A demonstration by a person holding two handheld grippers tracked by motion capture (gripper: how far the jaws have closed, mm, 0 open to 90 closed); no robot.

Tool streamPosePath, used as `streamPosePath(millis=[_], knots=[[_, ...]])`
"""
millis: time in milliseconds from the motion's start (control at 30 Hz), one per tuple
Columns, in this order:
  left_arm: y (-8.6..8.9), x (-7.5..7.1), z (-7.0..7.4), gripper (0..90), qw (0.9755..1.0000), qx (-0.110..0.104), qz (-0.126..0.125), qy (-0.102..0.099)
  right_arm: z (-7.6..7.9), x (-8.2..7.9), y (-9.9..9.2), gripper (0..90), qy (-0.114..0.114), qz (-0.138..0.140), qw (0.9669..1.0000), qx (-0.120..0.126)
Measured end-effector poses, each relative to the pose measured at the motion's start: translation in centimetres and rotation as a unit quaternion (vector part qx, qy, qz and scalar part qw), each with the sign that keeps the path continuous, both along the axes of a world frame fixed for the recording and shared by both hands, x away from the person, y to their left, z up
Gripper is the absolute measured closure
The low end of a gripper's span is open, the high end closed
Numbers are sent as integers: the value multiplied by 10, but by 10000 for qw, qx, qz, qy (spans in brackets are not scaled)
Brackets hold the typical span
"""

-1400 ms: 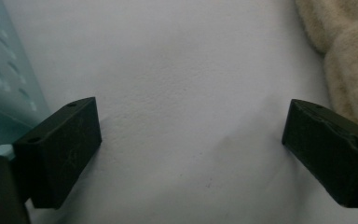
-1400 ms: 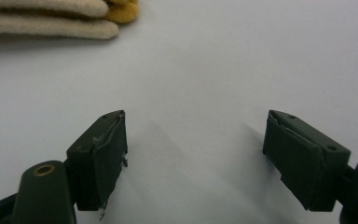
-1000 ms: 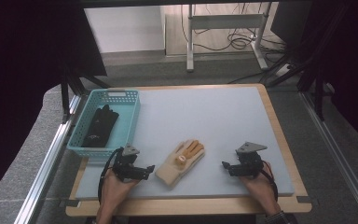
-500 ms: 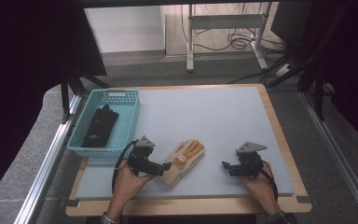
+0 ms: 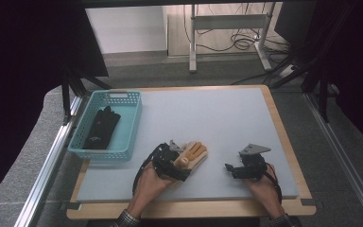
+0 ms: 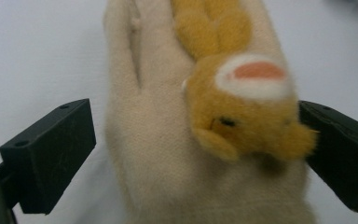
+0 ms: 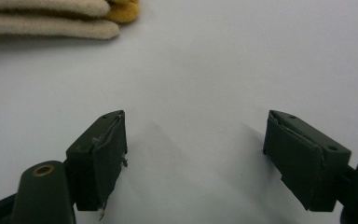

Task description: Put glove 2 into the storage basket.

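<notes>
Glove (image 5: 191, 157), beige with orange plush animal, lying on grey mat (image 5: 227, 123) beside teal basket (image 5: 94, 144). Left gripper (image 6: 196, 154) has been brought across to it; jaws, just opened wider, straddle the cuff unclenched. Pickup judged imminent. Right gripper (image 7: 193, 154) spread, unmoved, holding nothing.

Glove (image 6: 168, 154) cuff cut off below
</notes>
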State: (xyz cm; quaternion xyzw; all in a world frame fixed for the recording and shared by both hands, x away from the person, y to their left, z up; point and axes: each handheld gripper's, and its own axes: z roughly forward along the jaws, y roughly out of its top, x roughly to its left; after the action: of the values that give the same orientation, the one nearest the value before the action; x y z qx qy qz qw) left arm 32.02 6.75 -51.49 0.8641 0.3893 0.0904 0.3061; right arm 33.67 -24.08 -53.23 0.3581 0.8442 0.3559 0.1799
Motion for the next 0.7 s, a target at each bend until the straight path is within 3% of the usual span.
streamPosePath(millis=[267, 400, 567, 700], knots=[[-15, -6, -13, 129, 9993, 333, -153, 32, 0, 0, 0, 208, -7, 0, 10000, 5], [-16, -8, -9, 232, 9992, 336, -195, 17, 0, 0, 0, 208, -6, 0, 10000, 6], [-12, -8, -6, 484, 9993, 250, -262, 12, 0, 0, 0, 208, -8, 0, 10000, 4], [-9, -7, -6, 579, 9993, 151, -330, 49, 0, 0, 0, 208, -8, 1, 10000, 3]])
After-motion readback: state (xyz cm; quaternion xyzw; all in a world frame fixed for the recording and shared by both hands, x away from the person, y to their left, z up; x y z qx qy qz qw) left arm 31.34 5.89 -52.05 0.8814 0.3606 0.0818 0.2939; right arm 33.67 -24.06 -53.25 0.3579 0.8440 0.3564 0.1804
